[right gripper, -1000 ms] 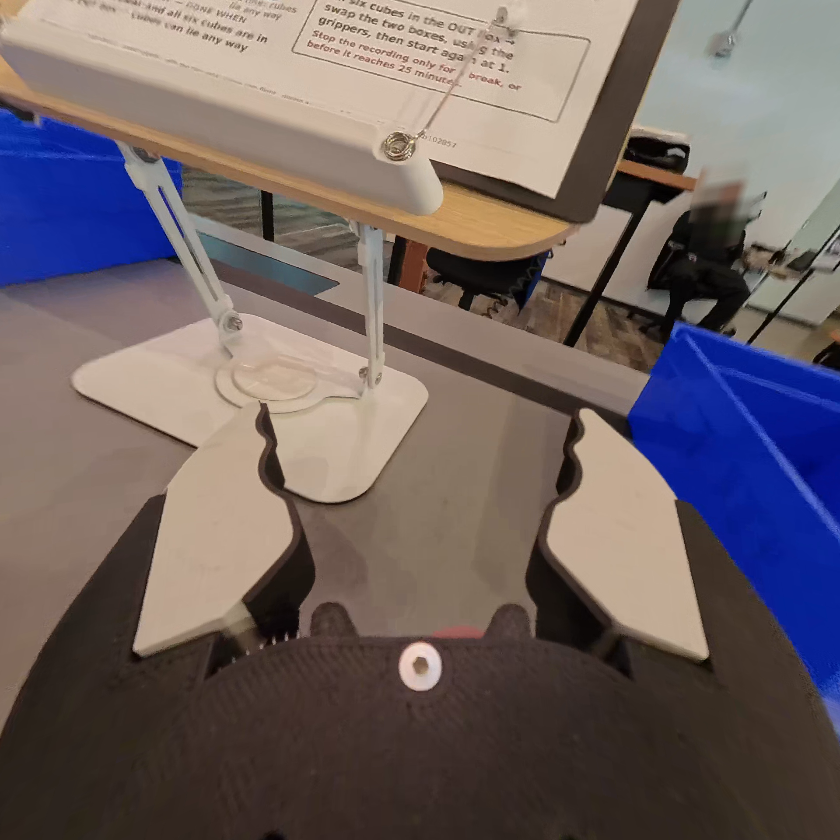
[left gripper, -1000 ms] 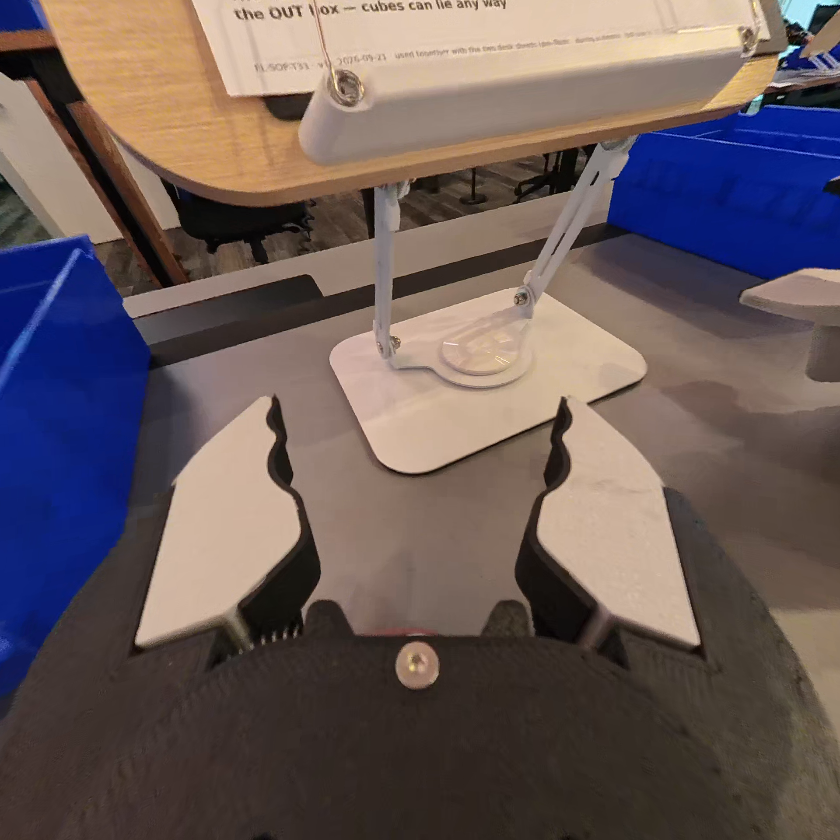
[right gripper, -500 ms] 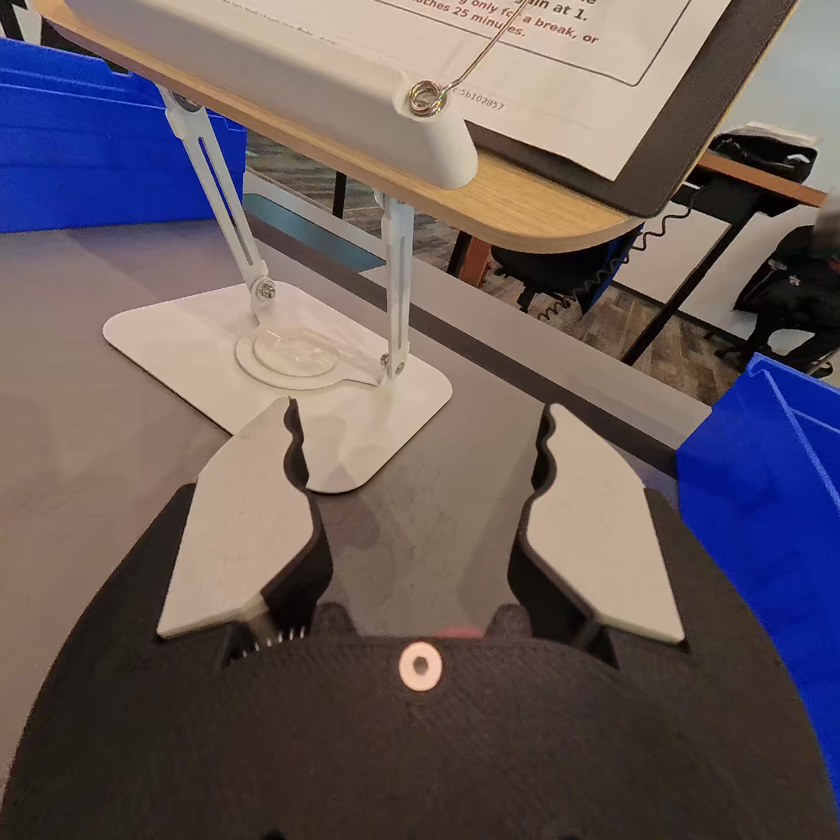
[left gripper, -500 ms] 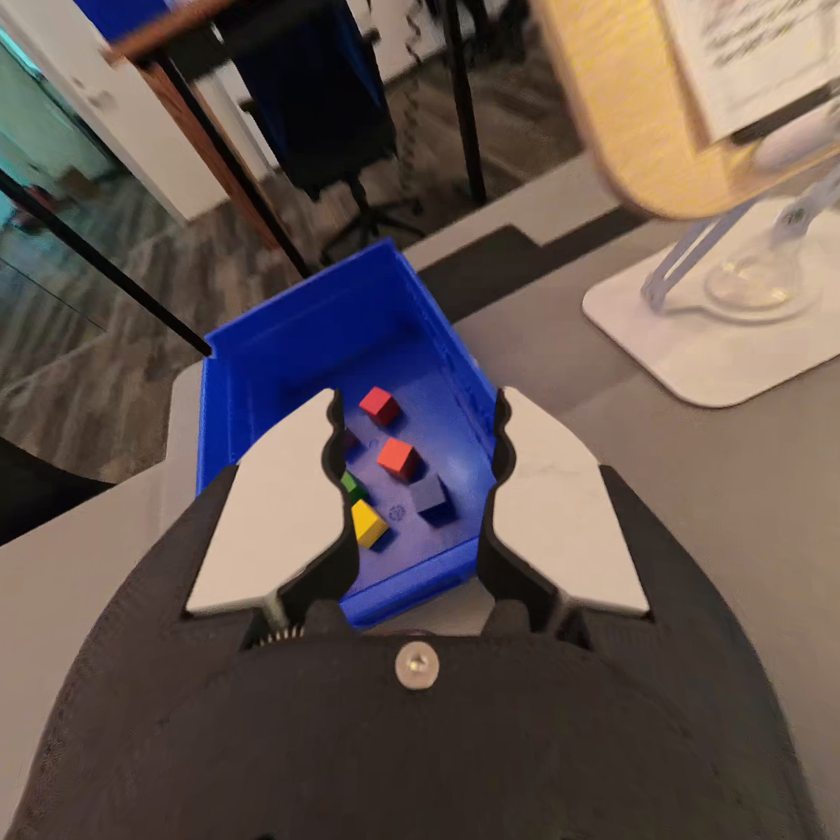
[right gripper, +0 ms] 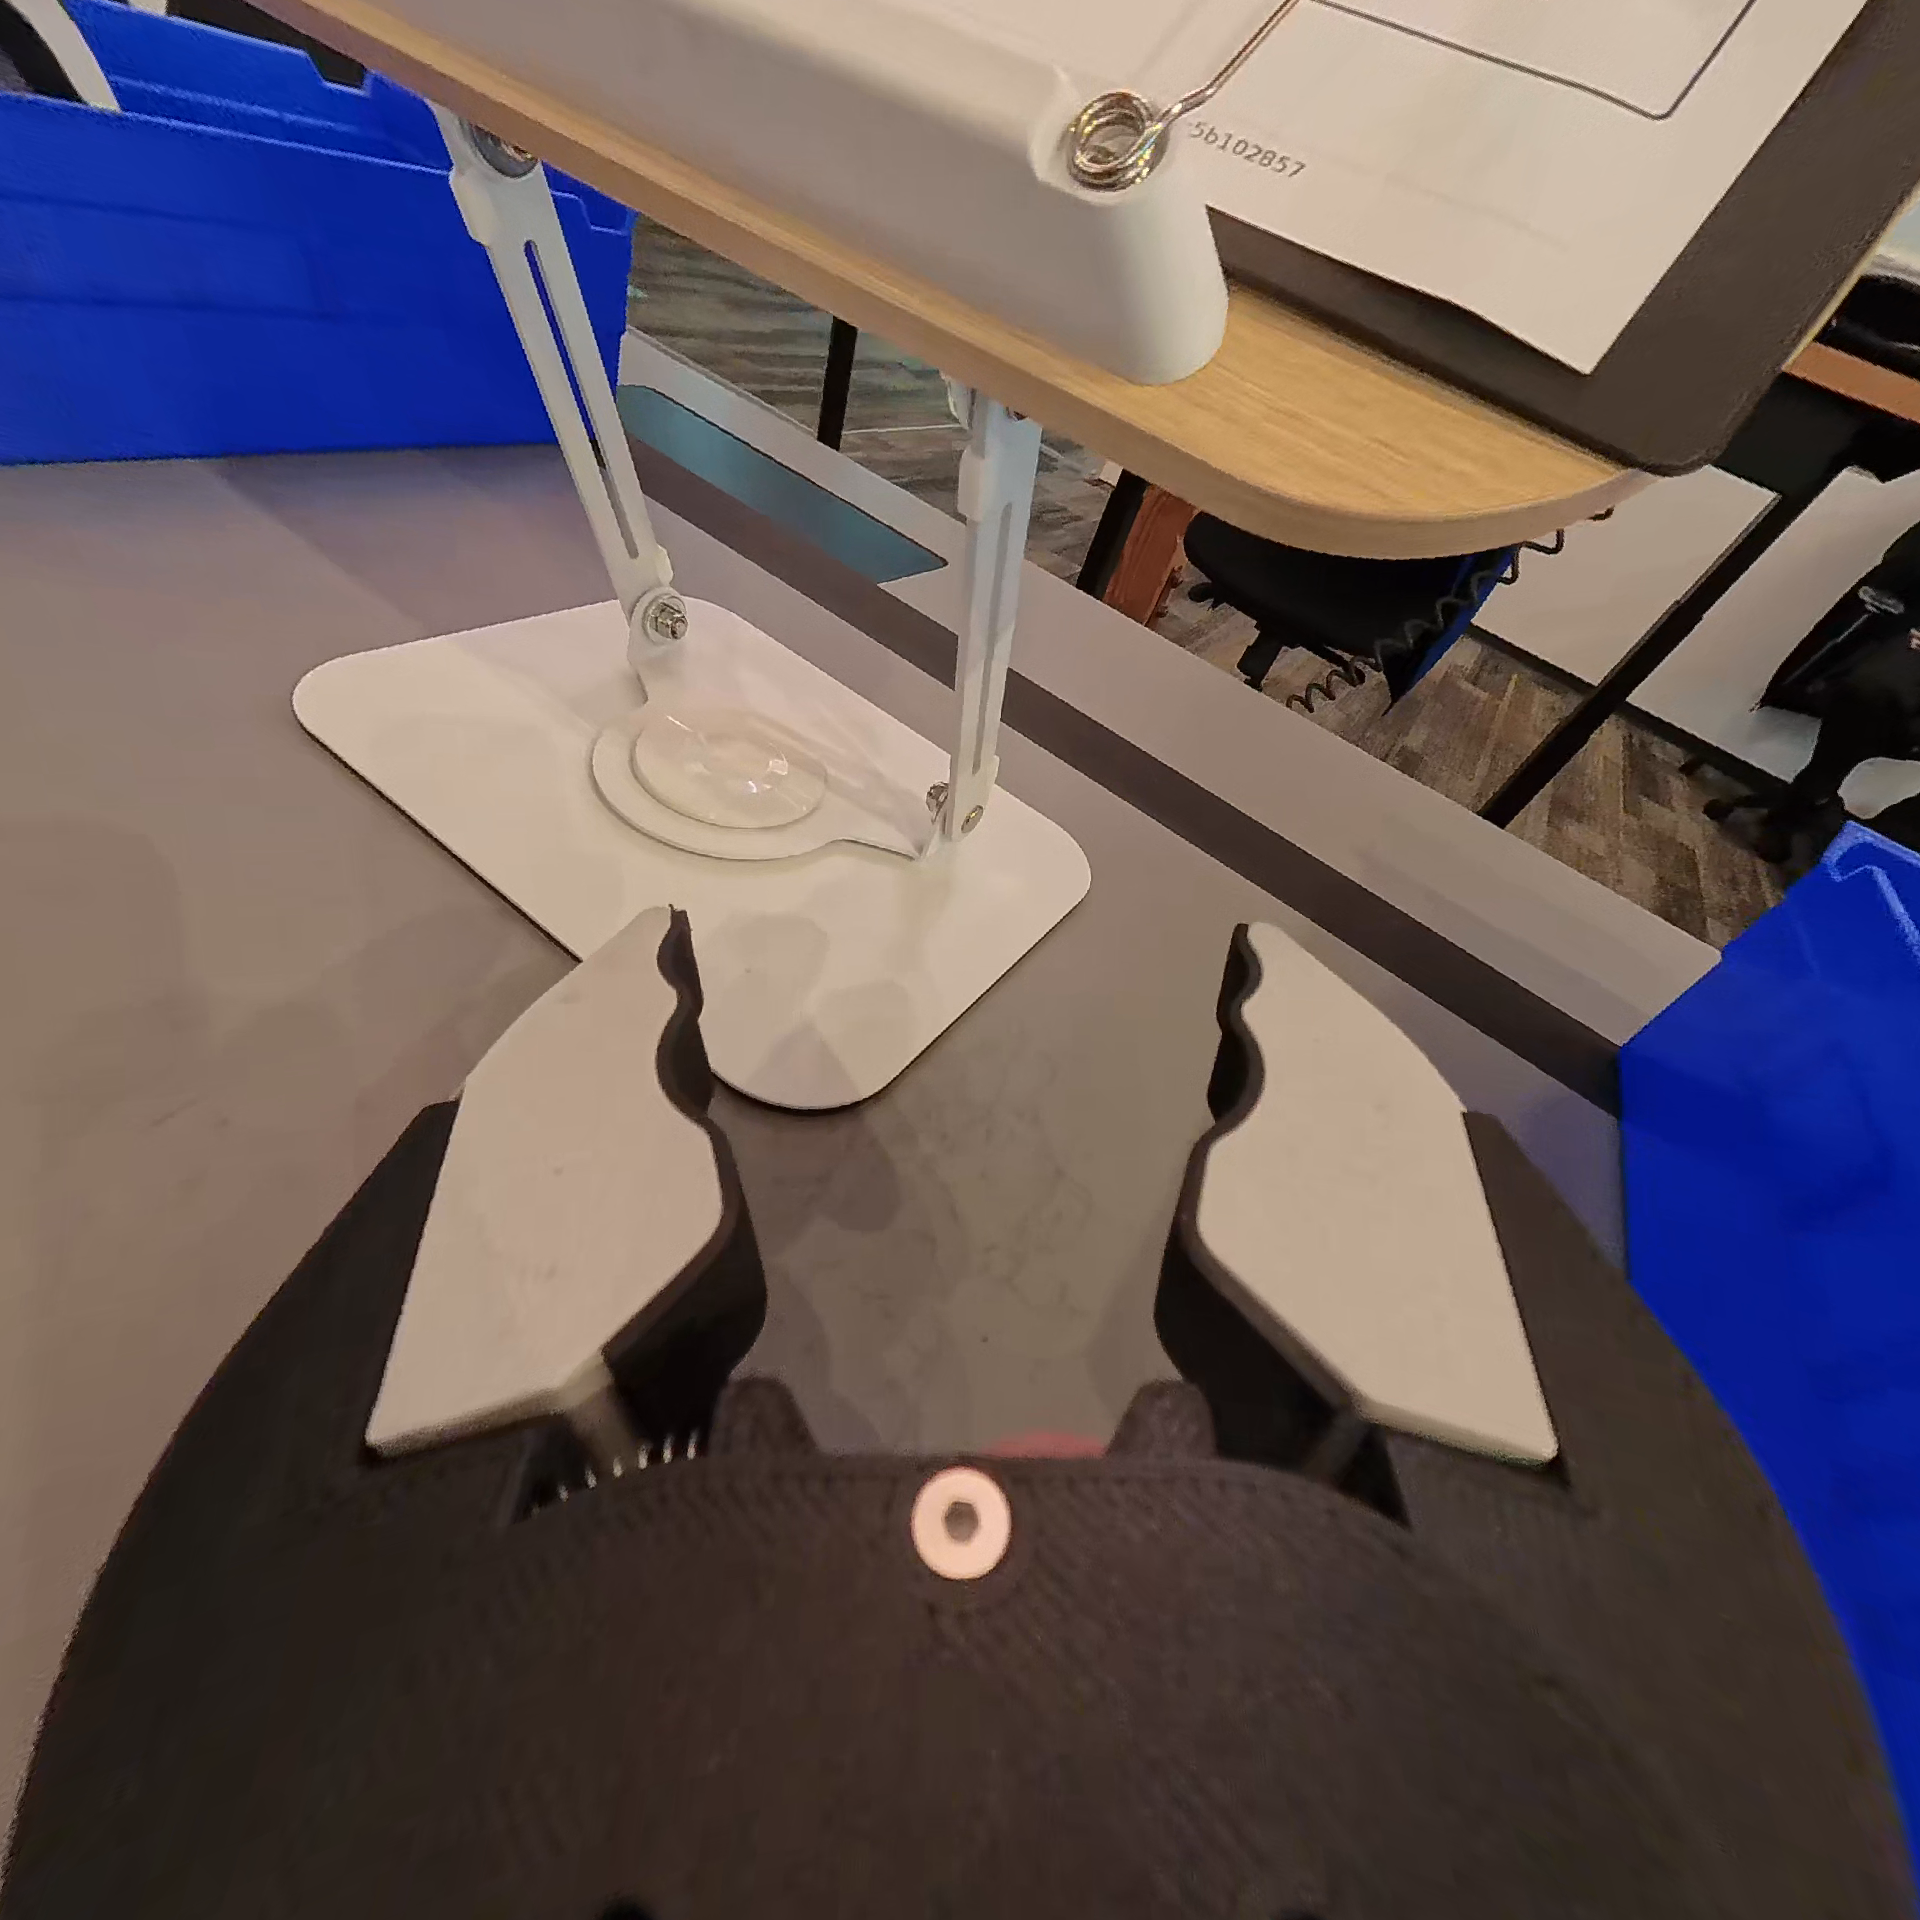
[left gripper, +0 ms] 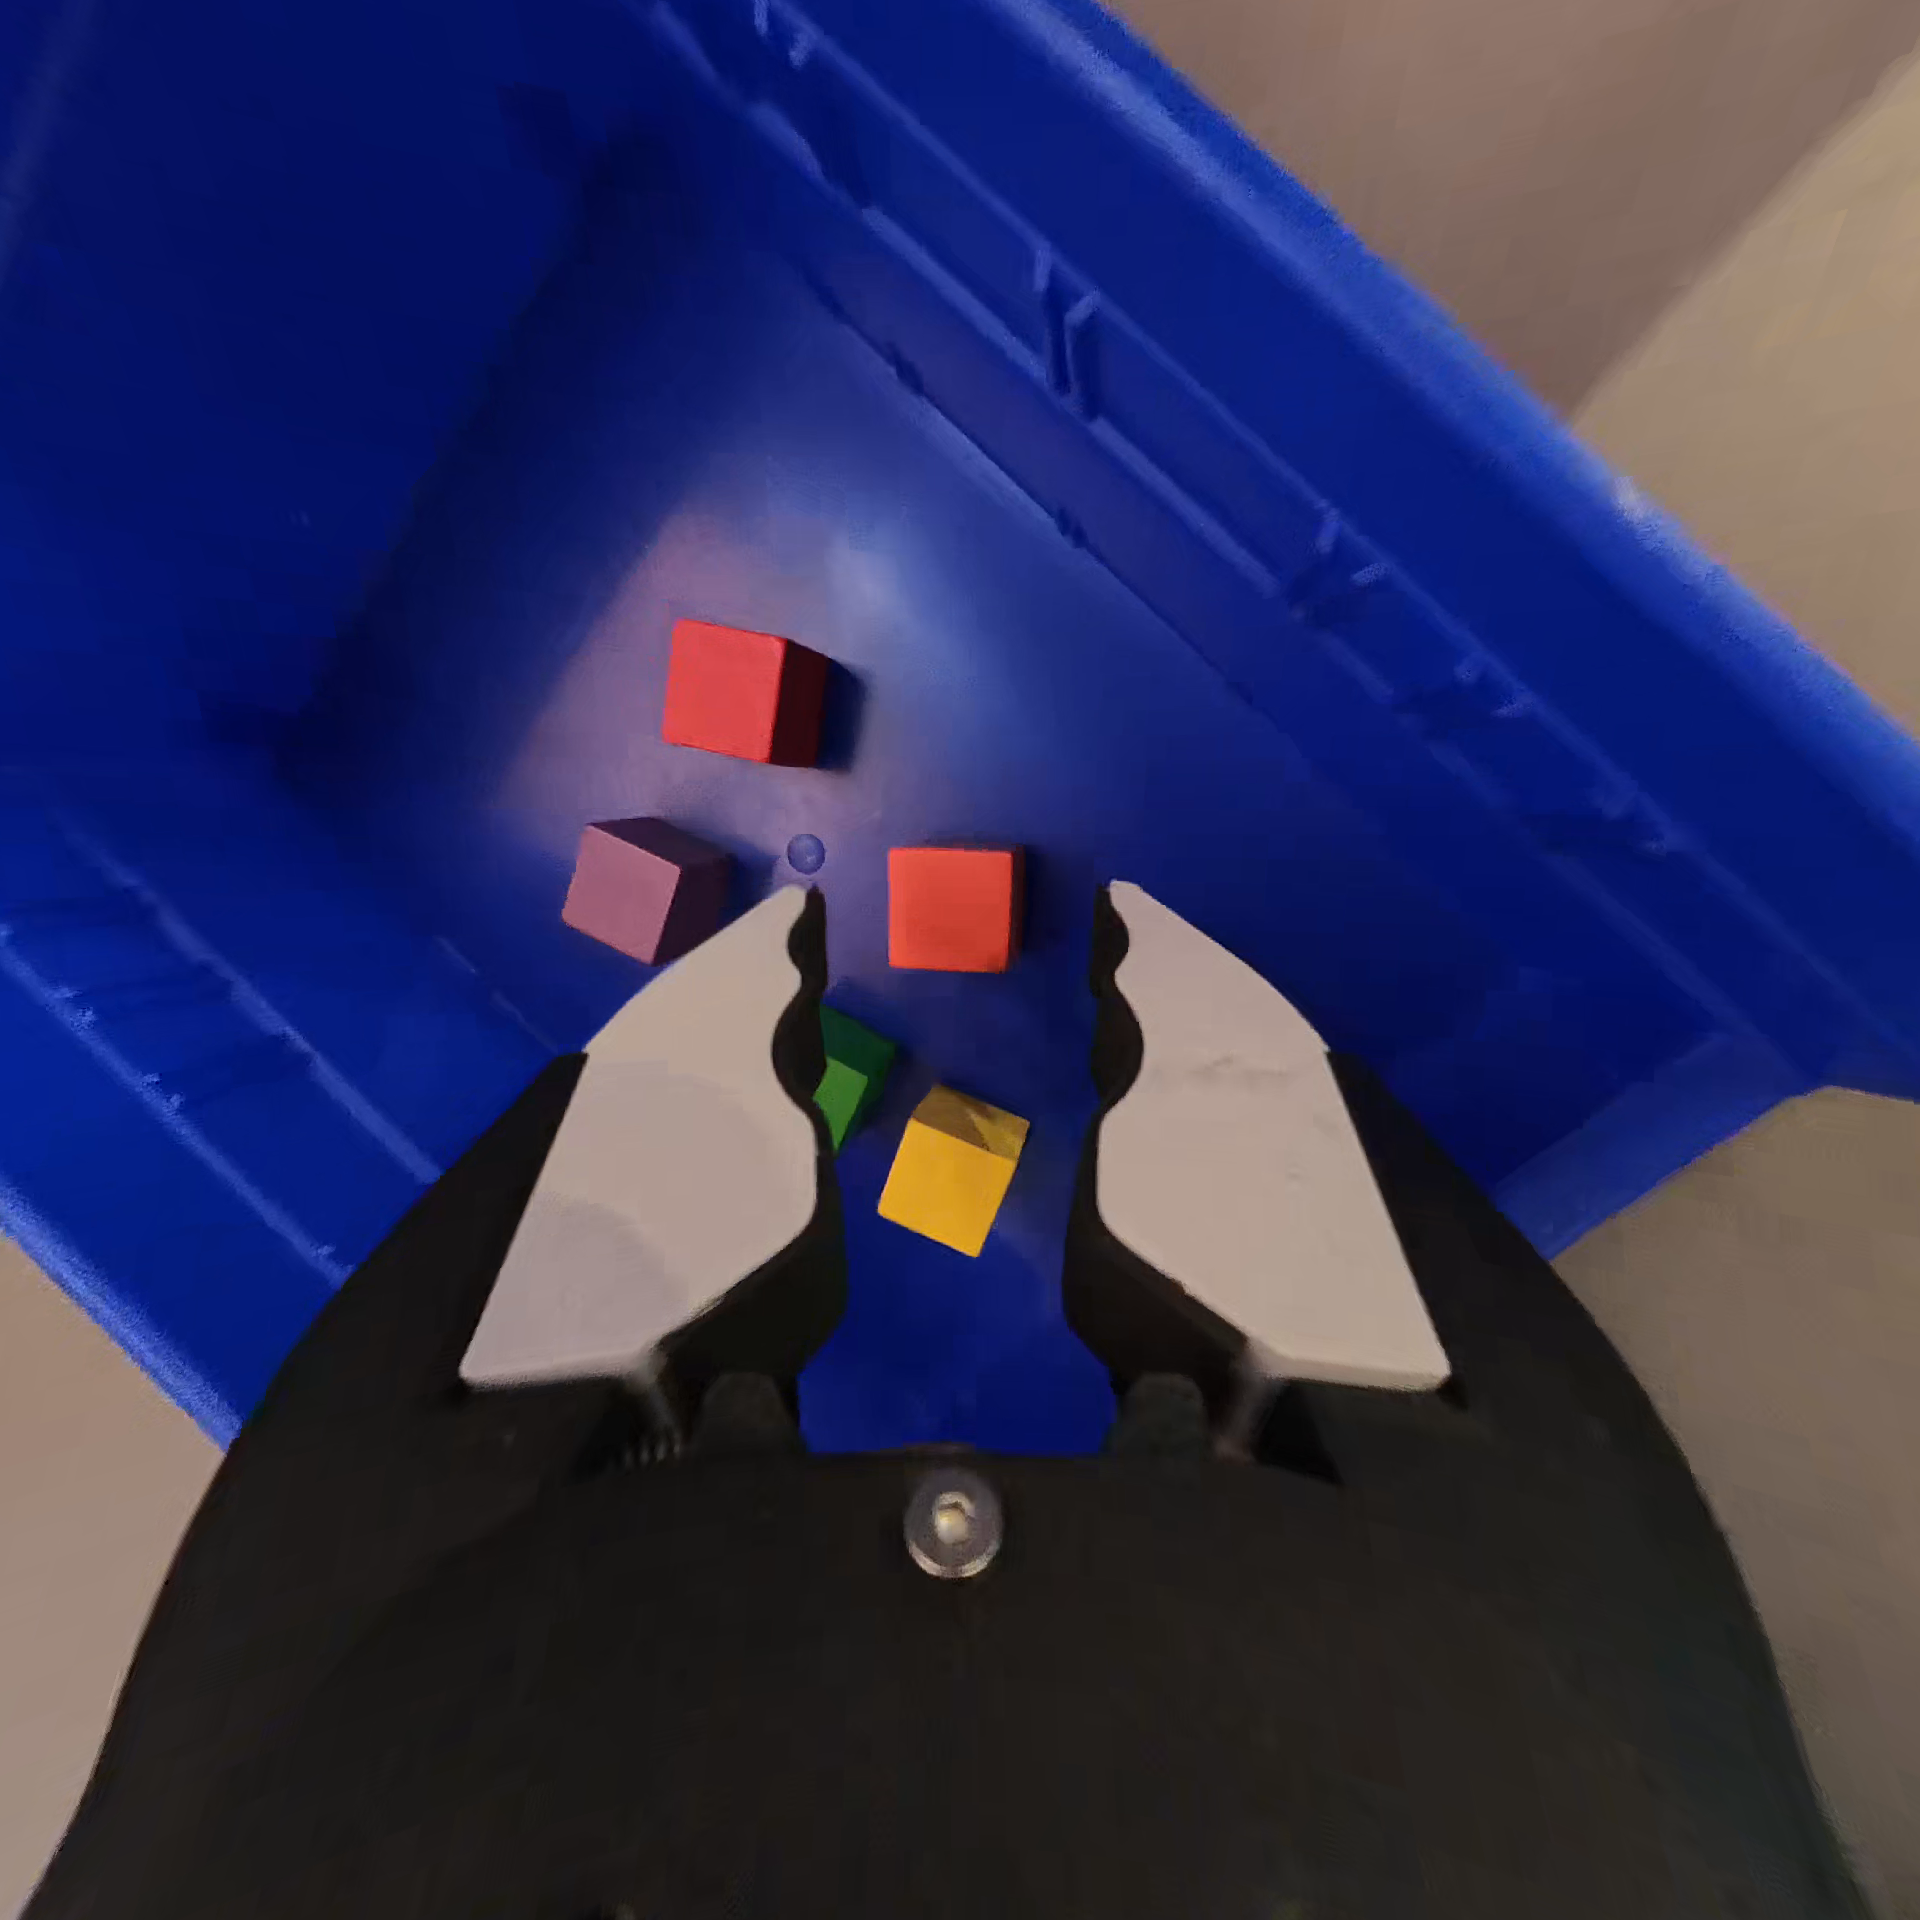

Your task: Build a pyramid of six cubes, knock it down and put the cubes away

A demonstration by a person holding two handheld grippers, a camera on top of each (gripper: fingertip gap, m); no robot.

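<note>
The left gripper (left gripper: 951, 904) has swung over the blue plastic bin (left gripper: 1299, 499), jaws apart and empty; the orange wooden cube (left gripper: 951, 907) lies between their tips, probably next. Right gripper (right gripper: 956, 925) jaws apart.

Your left wrist view looks steeply down from just above into the blue bin (left gripper: 1195, 436), close enough that its floor and cubes fill the frame between the left gripper (left gripper: 951, 894) fingers. Your right wrist view sits low over the worktop (right gripper: 156, 831), facing forward and slightly down past the right gripper (right gripper: 956, 920) toward the white stand (right gripper: 499, 727) close ahead, with the room beyond. The two views share only the grey worktop surface at their edges.
</note>
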